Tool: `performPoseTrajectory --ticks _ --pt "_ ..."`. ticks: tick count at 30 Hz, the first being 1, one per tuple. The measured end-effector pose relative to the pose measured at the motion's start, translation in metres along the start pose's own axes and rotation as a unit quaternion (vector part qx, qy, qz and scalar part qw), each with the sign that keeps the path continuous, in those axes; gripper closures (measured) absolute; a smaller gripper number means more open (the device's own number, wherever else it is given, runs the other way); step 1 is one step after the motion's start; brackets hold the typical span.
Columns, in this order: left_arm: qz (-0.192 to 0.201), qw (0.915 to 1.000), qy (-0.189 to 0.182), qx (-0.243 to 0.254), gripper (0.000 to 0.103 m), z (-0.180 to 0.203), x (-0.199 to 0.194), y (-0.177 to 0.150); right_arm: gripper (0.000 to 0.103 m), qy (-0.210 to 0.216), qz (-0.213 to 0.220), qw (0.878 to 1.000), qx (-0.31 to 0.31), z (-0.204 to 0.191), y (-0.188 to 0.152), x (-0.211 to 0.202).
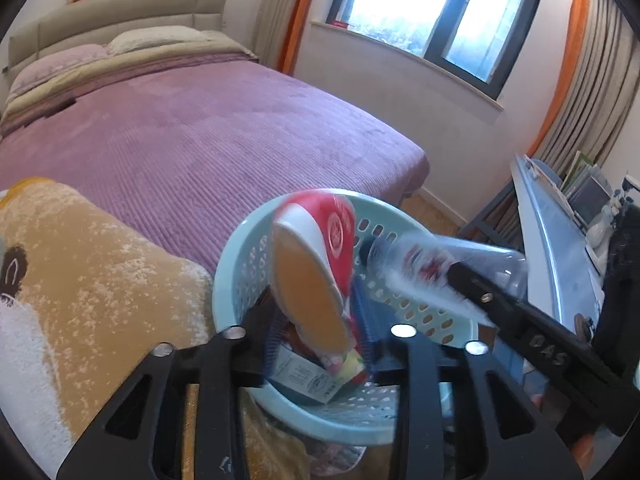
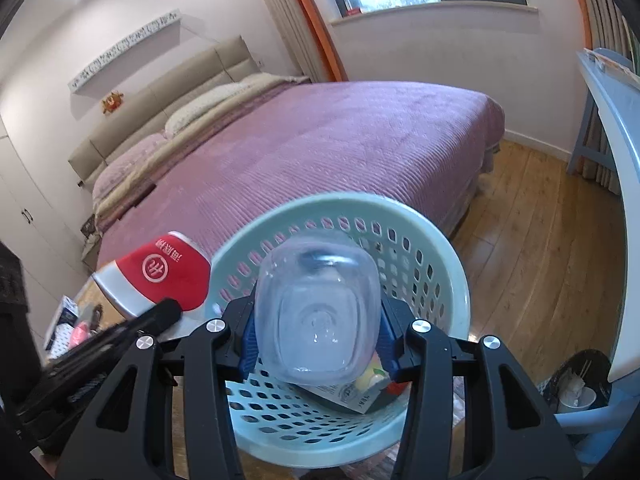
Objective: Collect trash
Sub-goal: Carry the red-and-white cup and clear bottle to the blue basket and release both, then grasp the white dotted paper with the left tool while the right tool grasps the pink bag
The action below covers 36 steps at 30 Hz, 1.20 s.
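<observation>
Left wrist view: the left gripper [image 1: 320,320] stands spread, the red cup [image 1: 316,264] (blurred) loose between its fingers above the pale blue basket [image 1: 224,280]; right wrist view: the right gripper [image 2: 318,332] flanks a clear bottle [image 2: 318,312] over that basket; whether the pads press cannot be told.

Bed [image 1: 208,128] covered by purple spread; window [image 1: 436,12] flanked by orange-edged curtains [image 1: 580,92]; plush blanket [image 1: 80,280] seen lower left.

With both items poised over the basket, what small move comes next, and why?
Probably spread both jaws wider and let go: the red cup in the left gripper and the clear bottle in the right gripper already hang over the blue basket.
</observation>
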<state>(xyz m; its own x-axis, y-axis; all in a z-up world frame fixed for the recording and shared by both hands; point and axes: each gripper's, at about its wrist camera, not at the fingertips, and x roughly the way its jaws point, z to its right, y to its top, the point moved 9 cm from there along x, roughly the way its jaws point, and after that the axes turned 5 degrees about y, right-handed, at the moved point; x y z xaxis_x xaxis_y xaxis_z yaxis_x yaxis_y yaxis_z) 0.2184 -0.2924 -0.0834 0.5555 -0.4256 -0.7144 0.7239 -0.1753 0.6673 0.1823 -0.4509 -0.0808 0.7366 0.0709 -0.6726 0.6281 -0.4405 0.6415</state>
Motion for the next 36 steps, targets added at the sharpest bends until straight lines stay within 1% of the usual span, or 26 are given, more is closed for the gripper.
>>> performPoseTrajectory --ticks 1,2,4,6,10,13,18,21,25,27,28,31,32,34,36 --pt "0.003 1.0000 -0.005 -0.003 0.047 0.000 -0.002 -0.001 0.045 0.004 -0.004 1.000 0.001 0.000 -0.002 0.003" --pt "0.008 0.9999 -0.010 -0.005 0.045 0.001 -0.004 -0.003 0.044 0.008 -0.007 1.000 -0.001 0.000 -0.004 0.005" --pt "0.006 0.9999 -0.011 -0.005 0.045 0.000 -0.006 -0.006 0.044 0.004 -0.012 1.000 -0.007 -0.001 -0.009 0.005" --pt "0.005 0.9999 -0.013 -0.009 0.045 -0.002 -0.010 -0.008 0.044 0.010 -0.017 1.000 -0.006 -0.001 -0.011 0.004" --pt "0.016 0.9996 -0.012 -0.020 0.045 -0.016 -0.026 -0.009 0.044 0.020 -0.012 1.000 -0.013 -0.011 -0.013 -0.006" --pt "0.027 0.9990 -0.010 -0.033 0.045 -0.027 -0.042 -0.008 0.044 0.033 -0.007 0.999 -0.025 -0.029 -0.011 -0.016" --pt "0.056 0.9967 0.002 -0.059 0.045 -0.059 -0.080 -0.006 0.044 0.059 0.008 0.996 -0.060 -0.077 -0.008 -0.035" --pt "0.082 0.9935 0.027 -0.074 0.045 -0.089 -0.111 -0.004 0.044 0.080 0.015 0.993 -0.083 -0.110 -0.009 -0.044" --pt "0.105 0.9880 0.057 -0.097 0.045 -0.131 -0.146 -0.004 0.044 0.109 0.014 0.987 -0.120 -0.158 -0.016 -0.049" --pt "0.114 0.9844 0.084 -0.104 0.045 -0.155 -0.161 -0.004 0.044 0.121 0.010 0.983 -0.140 -0.186 -0.022 -0.047" --pt "0.118 0.9816 0.107 -0.106 0.045 -0.174 -0.170 -0.006 0.044 0.126 0.008 0.981 -0.150 -0.199 -0.025 -0.045" --pt "0.115 0.9755 0.147 -0.117 0.045 -0.213 -0.183 -0.008 0.043 0.139 -0.004 0.975 -0.174 -0.231 -0.036 -0.035" --pt "0.110 0.9740 0.155 -0.124 0.043 -0.229 -0.185 -0.010 0.044 0.143 -0.009 0.973 -0.184 -0.244 -0.040 -0.030" --pt "0.092 0.9733 0.161 -0.135 0.039 -0.252 -0.184 -0.014 0.044 0.148 -0.017 0.969 -0.195 -0.262 -0.048 -0.021" --pt "0.067 0.9729 0.173 -0.139 0.039 -0.270 -0.175 -0.017 0.043 0.154 -0.028 0.967 -0.202 -0.278 -0.055 -0.011"
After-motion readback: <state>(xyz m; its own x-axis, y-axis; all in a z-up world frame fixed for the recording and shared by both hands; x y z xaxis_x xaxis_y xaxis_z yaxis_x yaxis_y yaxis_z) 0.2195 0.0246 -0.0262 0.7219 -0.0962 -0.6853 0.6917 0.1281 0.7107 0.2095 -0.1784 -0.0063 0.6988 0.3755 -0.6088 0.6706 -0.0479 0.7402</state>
